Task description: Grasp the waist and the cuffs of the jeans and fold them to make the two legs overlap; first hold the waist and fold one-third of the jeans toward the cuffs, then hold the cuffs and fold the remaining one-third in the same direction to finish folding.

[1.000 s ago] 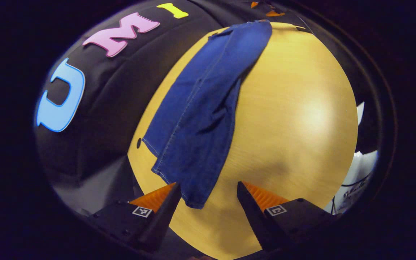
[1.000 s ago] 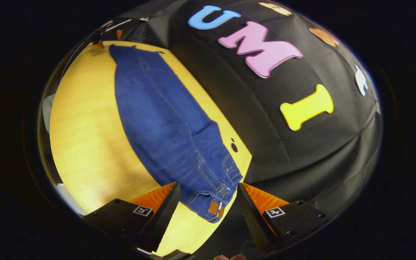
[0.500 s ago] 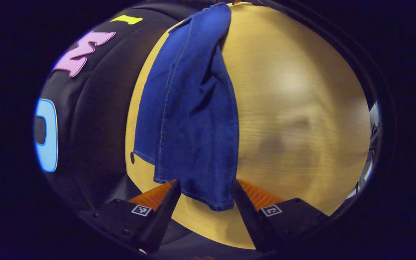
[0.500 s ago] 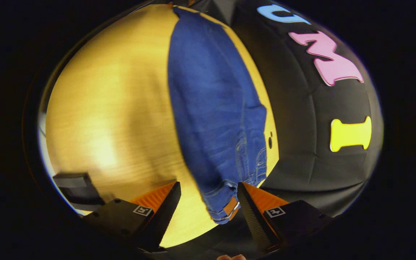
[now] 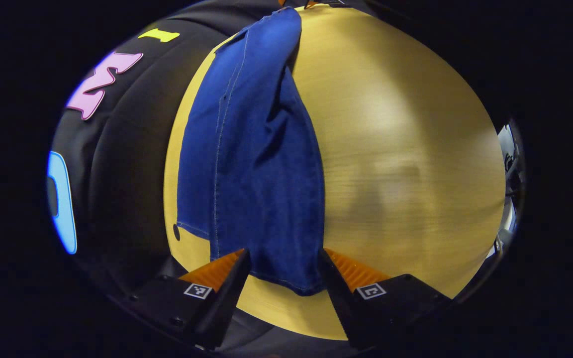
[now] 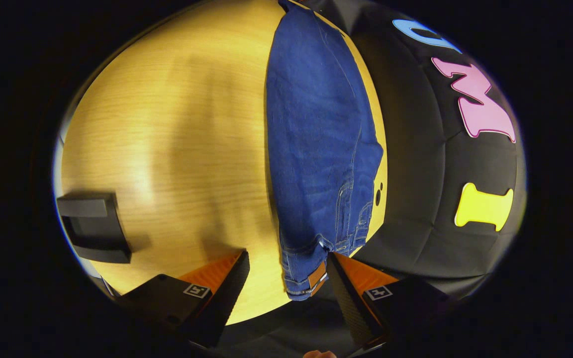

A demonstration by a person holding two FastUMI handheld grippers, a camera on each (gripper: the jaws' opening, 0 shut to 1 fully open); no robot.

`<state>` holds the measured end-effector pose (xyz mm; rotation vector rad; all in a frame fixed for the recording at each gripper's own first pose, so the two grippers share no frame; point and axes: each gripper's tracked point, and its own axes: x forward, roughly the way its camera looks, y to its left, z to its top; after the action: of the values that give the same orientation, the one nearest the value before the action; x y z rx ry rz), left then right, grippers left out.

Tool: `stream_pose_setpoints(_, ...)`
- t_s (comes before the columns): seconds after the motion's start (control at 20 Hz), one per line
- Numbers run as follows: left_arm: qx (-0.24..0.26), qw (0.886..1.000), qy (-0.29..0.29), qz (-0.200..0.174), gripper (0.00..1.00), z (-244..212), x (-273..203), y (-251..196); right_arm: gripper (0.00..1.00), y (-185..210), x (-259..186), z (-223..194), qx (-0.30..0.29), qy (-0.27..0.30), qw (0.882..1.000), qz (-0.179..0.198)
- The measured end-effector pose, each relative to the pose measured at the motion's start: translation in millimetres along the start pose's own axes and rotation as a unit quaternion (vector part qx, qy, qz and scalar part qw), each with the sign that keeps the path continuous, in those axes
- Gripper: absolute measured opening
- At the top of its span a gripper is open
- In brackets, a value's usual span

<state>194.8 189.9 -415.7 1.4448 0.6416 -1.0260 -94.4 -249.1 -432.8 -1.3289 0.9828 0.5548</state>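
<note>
- There is one pair of jeans (image 5: 256, 164). It lies flat and long on the surface (image 5: 401, 149), close along the far edge by the black wall.
- The two legs already lie one on top of the other, so I think the first fold is done.
- My left jaws (image 5: 282, 271) are wide open. They hold nothing. The cuffs (image 5: 286, 281) sit right between them, near one end of the surface.
- My right jaws (image 6: 286, 273) are wide open too, and they hold nothing. The waist (image 6: 306, 276) sits between them, at the other end of the surface, close to its edge.
- I count one brown patch (image 6: 316, 276) on the waist, and one dark box (image 6: 92, 226) well away from the jeans, by the near edge.
- The jeans look soft and floppy, but thick and a bit heavy. I think they will sag in the middle when I lift them.
- The cloth looks rough, so I think it will not slip much.
- The waist is thick with seams, so it is a good, strong place to pinch. I would grab it right by the patch.
- At the cuffs I must pinch both layers at once, or one leg may drop.
</note>
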Motion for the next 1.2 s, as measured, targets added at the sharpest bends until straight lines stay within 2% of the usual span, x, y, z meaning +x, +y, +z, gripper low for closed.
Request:
stream_pose_setpoints(0.15, 0.011, 1.0, 0.008, -0.01, 0.89, -4, 7, 5, 0.94, -18, 20, -11, -0.054, 0.029, 0.998, -0.026)
stream_pose_setpoints(0.25, 0.014, 1.0, 0.02, -0.008, 0.84, -4, 14, 15, 0.94, -26, 30, -23, -0.072, 0.06, 0.995, -0.032)
stream_pose_setpoints(0.35, 0.003, 0.999, 0.028, -0.031, 0.78, -3, 19, 16, 0.93, -20, 34, -25, -0.061, 0.069, 0.995, -0.025)
stream_pose_setpoints(0.4, -0.005, 0.999, 0.029, -0.044, 0.7, -1, 24, 13, 0.9, -15, 34, -27, -0.057, 0.075, 0.995, -0.015)
stream_pose_setpoints(0.45, -0.013, 0.998, 0.03, -0.054, 0.57, -4, 26, 9, 0.76, -8, 34, -27, -0.048, 0.081, 0.996, 0.005)
stream_pose_setpoints(0.6, -0.013, 0.998, 0.033, -0.045, 0.11, -5, 21, 7, 0.18, 3, 40, -28, -0.01, 0.092, 0.995, 0.026)
stream_pose_setpoints(0.7, -0.031, 0.997, 0.031, -0.057, 0.06, -2, 26, 8, 0.06, 1, 39, -30, 0.042, 0.111, 0.992, 0.033)
stream_pose_setpoints(0.8, -0.064, 0.995, 0.03, -0.069, 0.06, -2, 25, 12, 0.06, -6, 35, -29, 0.119, 0.131, 0.984, 0.036)
stream_pose_setpoints(0.9, -0.112, 0.991, 0.017, -0.077, 0.06, 3, 21, 21, 0.06, -18, 31, -31, 0.198, 0.138, 0.97, 0.022)
stream_pose_setpoints(0.95, -0.143, 0.985, 0.008, -0.092, 0.06, 6, 16, 24, 0.06, -27, 27, -29, 0.224, 0.135, 0.965, 0.009)
stream_pose_setpoints(1.05, -0.182, 0.978, -0.005, -0.1, 0.06, 9, 7, 40, 0.06, -45, 14, -25, 0.257, 0.129, 0.958, -0.014)
stream_pose_setpoints(1.15, -0.195, 0.977, -0.019, -0.087, 0.06, 11, -6, 60, 0.06, -68, 1, -23, 0.284, 0.117, 0.951, -0.038)
stream_pose_setpoints(1.2, -0.208, 0.973, -0.023, -0.095, 0.06, 16, -14, 64, 0.06, -81, -5, -21, 0.299, 0.111, 0.946, -0.053)
